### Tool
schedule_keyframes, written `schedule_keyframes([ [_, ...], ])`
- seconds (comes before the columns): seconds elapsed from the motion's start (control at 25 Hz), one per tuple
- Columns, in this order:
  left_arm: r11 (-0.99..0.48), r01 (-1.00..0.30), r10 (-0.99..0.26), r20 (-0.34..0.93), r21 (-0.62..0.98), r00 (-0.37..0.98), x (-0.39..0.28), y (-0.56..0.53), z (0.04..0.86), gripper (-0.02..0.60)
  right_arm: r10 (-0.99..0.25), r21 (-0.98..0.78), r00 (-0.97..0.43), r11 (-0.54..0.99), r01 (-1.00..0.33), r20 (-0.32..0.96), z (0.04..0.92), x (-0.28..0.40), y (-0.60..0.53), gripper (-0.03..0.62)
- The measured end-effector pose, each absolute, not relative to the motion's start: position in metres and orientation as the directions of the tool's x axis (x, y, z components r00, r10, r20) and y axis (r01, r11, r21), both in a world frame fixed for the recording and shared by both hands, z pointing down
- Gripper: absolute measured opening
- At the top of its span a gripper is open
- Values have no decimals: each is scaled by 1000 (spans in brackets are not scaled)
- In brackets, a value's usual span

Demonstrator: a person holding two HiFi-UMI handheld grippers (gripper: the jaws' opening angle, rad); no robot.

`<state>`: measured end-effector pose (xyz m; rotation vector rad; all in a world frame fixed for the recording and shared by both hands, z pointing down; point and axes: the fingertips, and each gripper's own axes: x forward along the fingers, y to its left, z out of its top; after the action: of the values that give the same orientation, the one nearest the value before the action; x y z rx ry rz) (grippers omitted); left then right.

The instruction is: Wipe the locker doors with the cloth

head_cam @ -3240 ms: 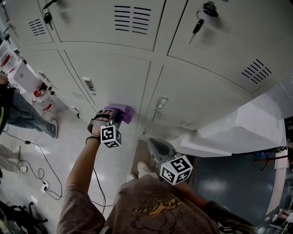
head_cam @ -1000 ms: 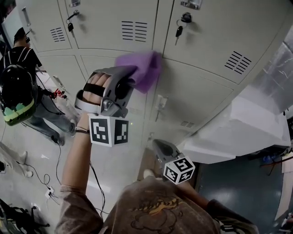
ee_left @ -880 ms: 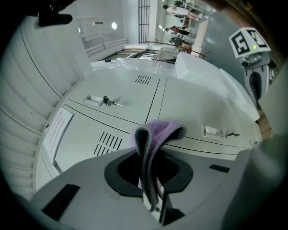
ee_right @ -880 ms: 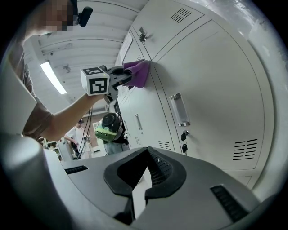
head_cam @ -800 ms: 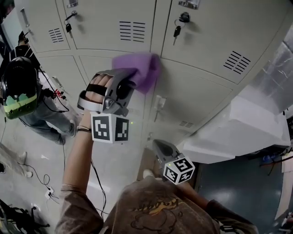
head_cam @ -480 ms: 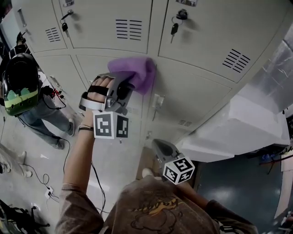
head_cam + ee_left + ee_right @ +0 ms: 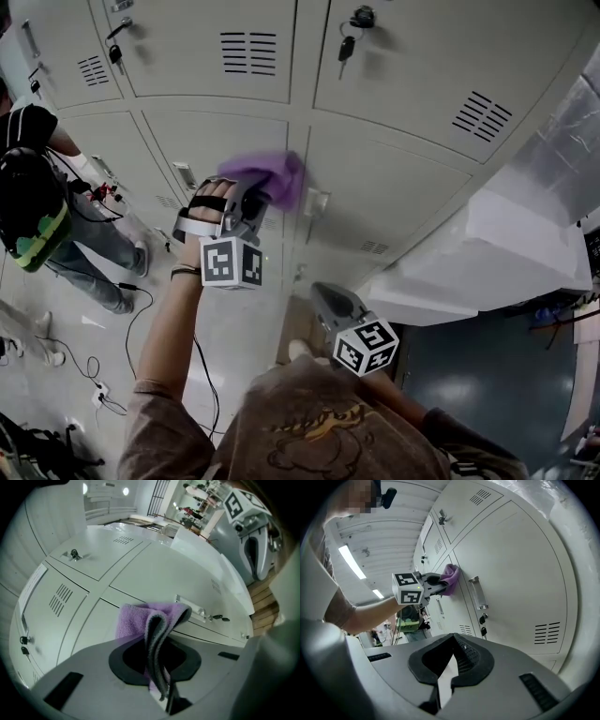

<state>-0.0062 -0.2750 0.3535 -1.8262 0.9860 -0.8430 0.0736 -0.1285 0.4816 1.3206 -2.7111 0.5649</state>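
Item 1: left gripper (image 7: 249,195), grey plastic with a black-and-white marker cube, held out on a raised forearm; its jaws are closed tight on a fold of cloth, as the left gripper view (image 7: 158,672) shows, so that the free part bunches ahead of the tips as a wiping pad. Item 2: soft purple cloth with a grey underside (image 7: 268,175), pinched at one edge, its bunched end against the face of a lower-row door at that door's right edge, just beside a small metal pull handle (image 7: 314,201) on the neighbouring door; contact looks likely but cannot be confirmed. Item 3: pale grey sheet-metal locker doors (image 7: 398,183) with louvred vents, 2 rows in view, the upper row with keys in its locks; judged partway wiped, since the pad sits mid-bank. Item 4: right gripper (image 7: 323,298), same make, hanging low near the person's body and well apart from the cloth; its jaw tips (image 7: 451,641) meet with nothing between them, probably parked because 1 gripper suffices for wiping.
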Motion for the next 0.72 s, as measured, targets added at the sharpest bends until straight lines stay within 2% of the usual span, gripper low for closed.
schedule_keyframes([
  [0.72,-515,-288,-813,352,-807,464,-4,-277,487,43,-738,-290,-628,563,-774,244,487,76,-142,-3],
])
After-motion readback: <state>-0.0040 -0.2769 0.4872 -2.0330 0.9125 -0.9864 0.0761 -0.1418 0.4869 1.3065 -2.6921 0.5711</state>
